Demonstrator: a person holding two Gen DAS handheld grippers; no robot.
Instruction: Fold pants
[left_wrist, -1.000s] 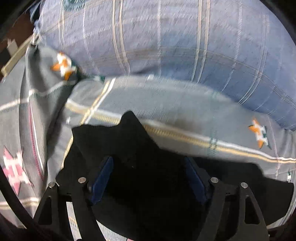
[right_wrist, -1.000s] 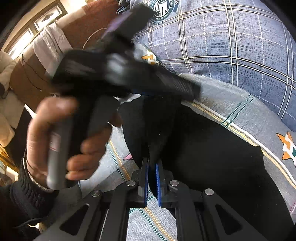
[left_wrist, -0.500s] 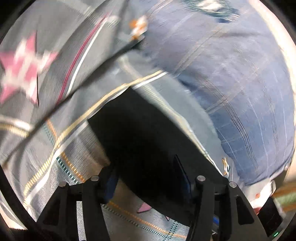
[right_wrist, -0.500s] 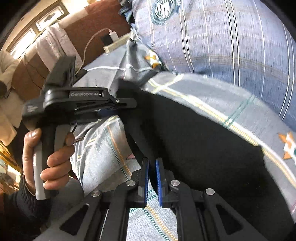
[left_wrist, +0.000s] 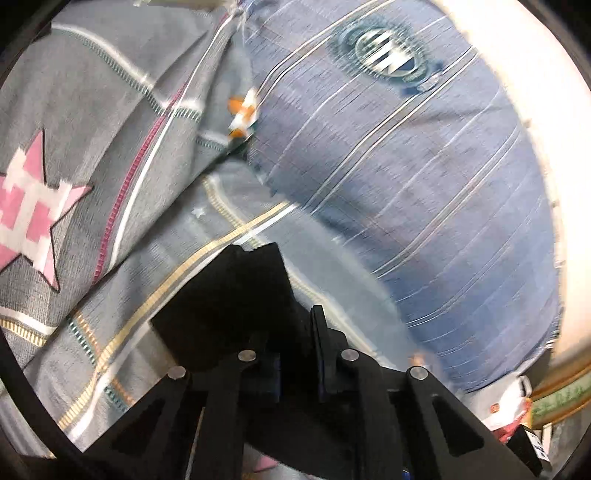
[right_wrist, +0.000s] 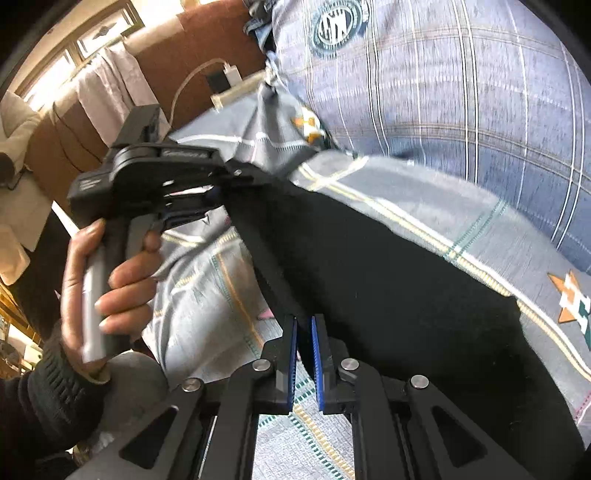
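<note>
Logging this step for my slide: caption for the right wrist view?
Right gripper and left gripper both pinch the black pants over the patterned grey bedsheet.

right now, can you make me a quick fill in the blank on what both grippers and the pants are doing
1. The pants being folded are ____ in colour.
2. The right gripper has its blue pads shut on the ____ of the pants.
3. The left gripper is held by a bare ____, seen in the right wrist view.
4. Beyond the pants lies a blue plaid pillow bearing a round ____.

Missing words: black; edge; hand; emblem
</note>
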